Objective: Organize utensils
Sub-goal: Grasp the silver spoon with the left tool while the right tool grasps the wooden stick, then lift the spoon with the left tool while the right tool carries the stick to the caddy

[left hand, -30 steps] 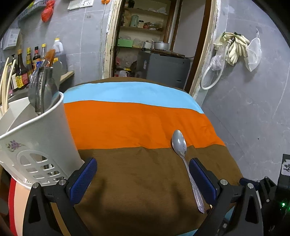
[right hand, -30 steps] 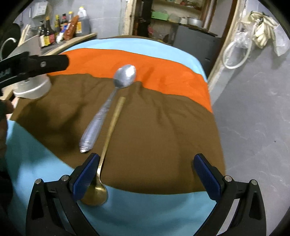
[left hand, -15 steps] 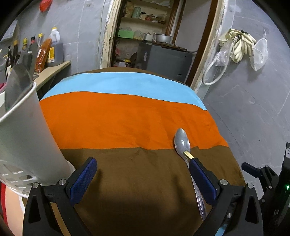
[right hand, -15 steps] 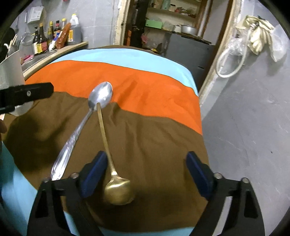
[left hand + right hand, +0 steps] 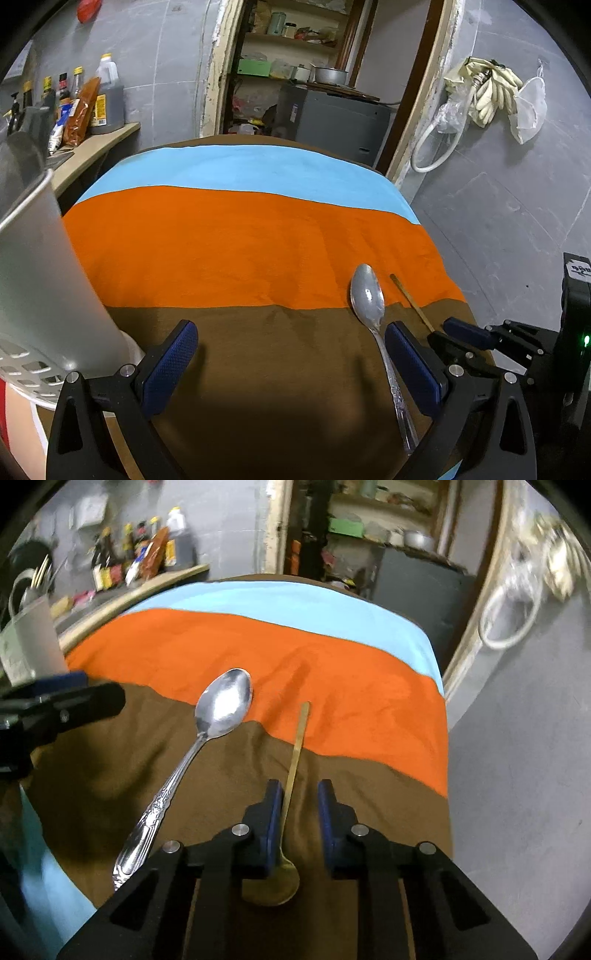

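My right gripper (image 5: 296,819) is closing around the brass spoon (image 5: 291,775) — the thin handle runs up between the blue pads, hugging the left one, with a visible gap to the right pad, so nothing is clamped yet. The spoon's bowl lies low by the gripper body, the handle tip points away onto the orange stripe of the striped cloth (image 5: 332,672). The silver spoon (image 5: 192,760) lies just to the left, bowl at the orange-brown border, apart from the brass one, not touching. My left gripper (image 5: 291,363) hangs with its jaws wide apart and nothing in them; its right pad sits just beside the silver spoon's handle. The white utensil holder (image 5: 40,280) stands at the left edge of the cloth, already with some utensils in it, as the right view shows. To do this grab well I'd finish the squeeze squarely on the handle, since it's off-centre and may slide or twist as the far pad arrives. Thin flat metal on soft cloth — I'd judge it wants pads low enough to catch it without pinching fabric. Lift straight, then carry to the holder, likely bowl hanging down.
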